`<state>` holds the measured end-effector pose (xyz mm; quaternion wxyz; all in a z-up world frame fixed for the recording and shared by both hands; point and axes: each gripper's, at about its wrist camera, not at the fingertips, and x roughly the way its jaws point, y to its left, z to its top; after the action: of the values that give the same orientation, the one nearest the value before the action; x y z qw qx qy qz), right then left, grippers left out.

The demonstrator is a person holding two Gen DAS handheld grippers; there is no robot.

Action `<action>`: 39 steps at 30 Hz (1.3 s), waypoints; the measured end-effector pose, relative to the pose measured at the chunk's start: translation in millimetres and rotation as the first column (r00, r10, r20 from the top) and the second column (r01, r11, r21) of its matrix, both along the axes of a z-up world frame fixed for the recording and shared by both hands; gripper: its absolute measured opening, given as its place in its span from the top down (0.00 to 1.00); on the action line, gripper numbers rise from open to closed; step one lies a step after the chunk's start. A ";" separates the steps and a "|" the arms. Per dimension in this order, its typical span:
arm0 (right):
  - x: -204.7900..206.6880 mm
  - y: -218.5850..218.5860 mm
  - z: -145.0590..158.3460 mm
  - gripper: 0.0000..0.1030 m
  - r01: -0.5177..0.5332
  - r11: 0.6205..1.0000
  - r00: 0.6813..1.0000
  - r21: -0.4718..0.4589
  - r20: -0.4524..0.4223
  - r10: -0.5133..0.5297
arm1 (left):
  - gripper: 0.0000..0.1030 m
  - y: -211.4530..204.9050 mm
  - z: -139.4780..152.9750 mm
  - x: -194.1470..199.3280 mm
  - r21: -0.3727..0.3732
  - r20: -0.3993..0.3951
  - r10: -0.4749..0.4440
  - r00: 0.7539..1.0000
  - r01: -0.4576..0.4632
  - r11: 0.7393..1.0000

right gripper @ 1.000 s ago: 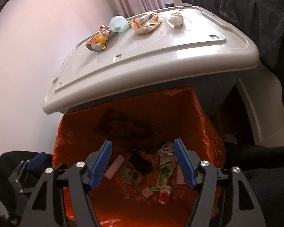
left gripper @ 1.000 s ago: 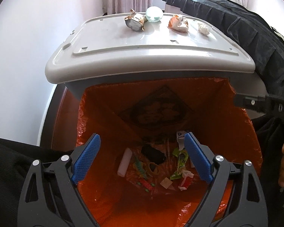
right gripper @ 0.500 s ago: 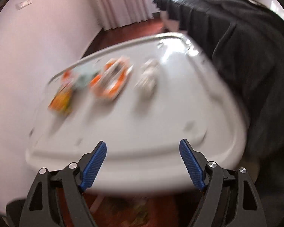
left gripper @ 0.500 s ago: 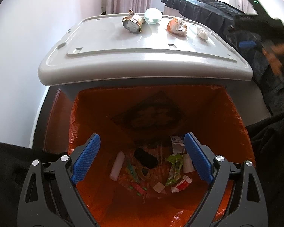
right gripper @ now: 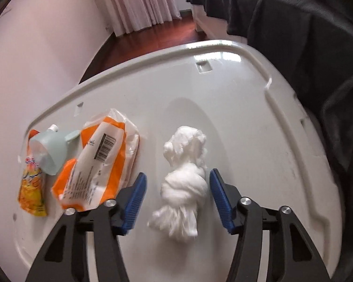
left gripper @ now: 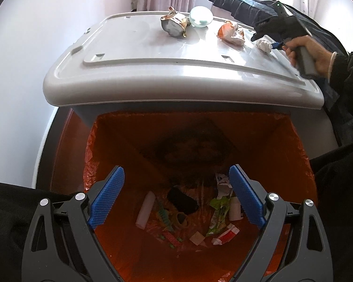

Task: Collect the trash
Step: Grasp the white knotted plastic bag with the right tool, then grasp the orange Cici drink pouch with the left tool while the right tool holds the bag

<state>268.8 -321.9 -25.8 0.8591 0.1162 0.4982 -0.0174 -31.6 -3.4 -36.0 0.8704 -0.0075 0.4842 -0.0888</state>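
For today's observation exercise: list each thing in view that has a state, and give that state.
Right gripper: jaws open around the tissue wad, not yet closed.
Left gripper: jaws open, empty, above the bin.
Tissue wad: crumpled, lying on the lid.
Orange wrapper: crumpled, on the lid.
Bin bag: open, holding some trash.

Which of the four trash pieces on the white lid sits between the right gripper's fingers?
The crumpled white tissue, rightmost of the row. The right gripper straddles it, open. The orange-and-white wrapper, pale green cup and yellow pouch lie left, outside the fingers.
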 end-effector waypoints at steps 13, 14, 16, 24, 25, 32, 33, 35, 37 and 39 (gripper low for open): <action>-133.7 2.1 89.8 0.71 -0.046 0.935 0.990 0.351 0.139 -0.004 | 0.14 -17.6 78.1 115.5 -0.075 0.129 -0.005 0.992 0.015 0.997; -140.1 8.4 92.7 0.71 -0.050 0.933 0.989 0.357 0.151 -0.005 | 0.13 -20.7 81.7 134.2 -0.073 0.137 -0.010 0.991 0.021 0.997; -160.2 11.3 94.1 0.71 -0.051 0.923 0.986 0.382 0.165 -0.014 | 0.13 -27.9 82.4 174.3 -0.050 0.139 -0.044 0.989 0.052 0.997; -149.4 17.8 85.3 0.71 -0.024 0.930 0.991 0.366 0.130 -0.026 | 0.13 -52.2 37.6 298.1 0.125 0.059 -0.140 0.988 0.131 0.983; -147.3 17.7 84.9 0.70 -0.021 0.926 0.990 0.376 0.134 -0.032 | 0.13 -57.5 32.7 307.4 0.161 0.051 -0.152 0.987 0.142 0.977; -132.9 28.5 84.1 0.70 -0.037 0.926 0.991 0.376 0.135 -0.016 | 0.28 -76.5 14.8 351.0 0.267 0.051 -0.175 0.983 0.156 0.951; -132.8 30.5 83.5 0.70 -0.041 0.924 0.991 0.379 0.132 -0.010 | 0.51 -78.2 7.6 355.0 0.285 0.024 -0.171 0.985 0.157 0.946; -132.2 33.0 82.3 0.70 -0.041 0.926 0.992 0.376 0.127 -0.008 | 0.52 -76.3 8.3 352.5 0.271 0.044 -0.147 0.988 0.130 0.954; -132.4 34.6 80.7 0.70 -0.041 0.926 0.992 0.376 0.124 -0.007 | 0.56 -73.9 10.8 346.4 0.265 0.049 -0.129 0.990 0.112 0.958; -132.5 35.0 80.0 0.70 -0.039 0.927 0.992 0.373 0.124 -0.009 | 0.65 -69.9 15.2 332.1 0.274 0.053 -0.122 0.991 0.103 0.956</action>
<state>136.2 -286.9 54.2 0.8503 0.2752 0.4392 0.0920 300.5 -73.3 -20.9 0.8731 0.1422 0.4607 -0.0715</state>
